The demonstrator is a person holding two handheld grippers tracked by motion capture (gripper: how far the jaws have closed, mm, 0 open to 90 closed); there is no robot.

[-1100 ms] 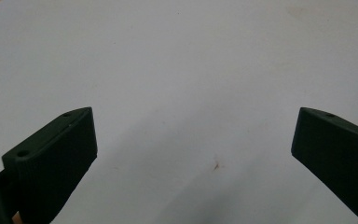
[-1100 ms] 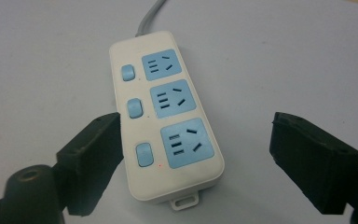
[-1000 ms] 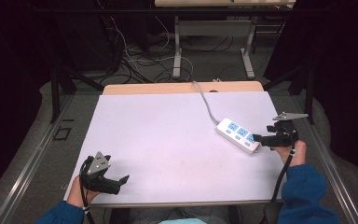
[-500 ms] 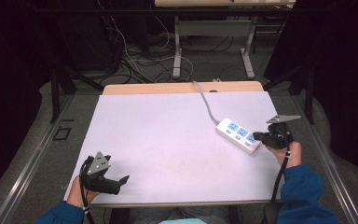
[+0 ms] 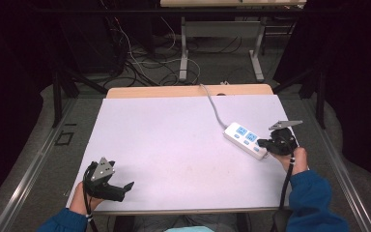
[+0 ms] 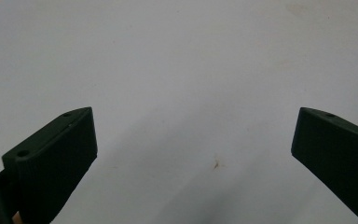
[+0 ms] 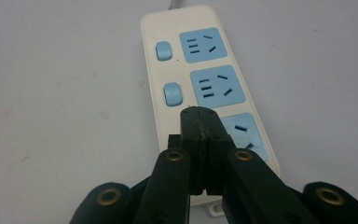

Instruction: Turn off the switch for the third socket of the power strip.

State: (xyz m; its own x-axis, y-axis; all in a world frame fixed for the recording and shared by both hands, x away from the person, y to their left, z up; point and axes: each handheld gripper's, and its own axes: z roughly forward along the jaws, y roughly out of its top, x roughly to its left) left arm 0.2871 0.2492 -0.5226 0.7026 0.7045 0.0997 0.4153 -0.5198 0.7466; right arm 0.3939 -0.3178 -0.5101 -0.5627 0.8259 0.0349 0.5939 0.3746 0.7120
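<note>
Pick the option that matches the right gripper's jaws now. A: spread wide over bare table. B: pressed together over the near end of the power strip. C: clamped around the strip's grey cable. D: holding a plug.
B: in the right gripper view, the right gripper has its jaws pressed together, nothing between them, over the near end of the power strip, beside its third blue socket.

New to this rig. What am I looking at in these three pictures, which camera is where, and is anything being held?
No robot arm here: a person holds a two-jaw tool in each hand. The high view looks down on a white table. On it lies a power strip with blue sockets and a grey cord. The other two pictures come from cameras riding on the tools. The left gripper stands wide open over bare table. The right gripper has its jaws pressed together over the strip's near end, around the third switch. Nothing is held.
</note>
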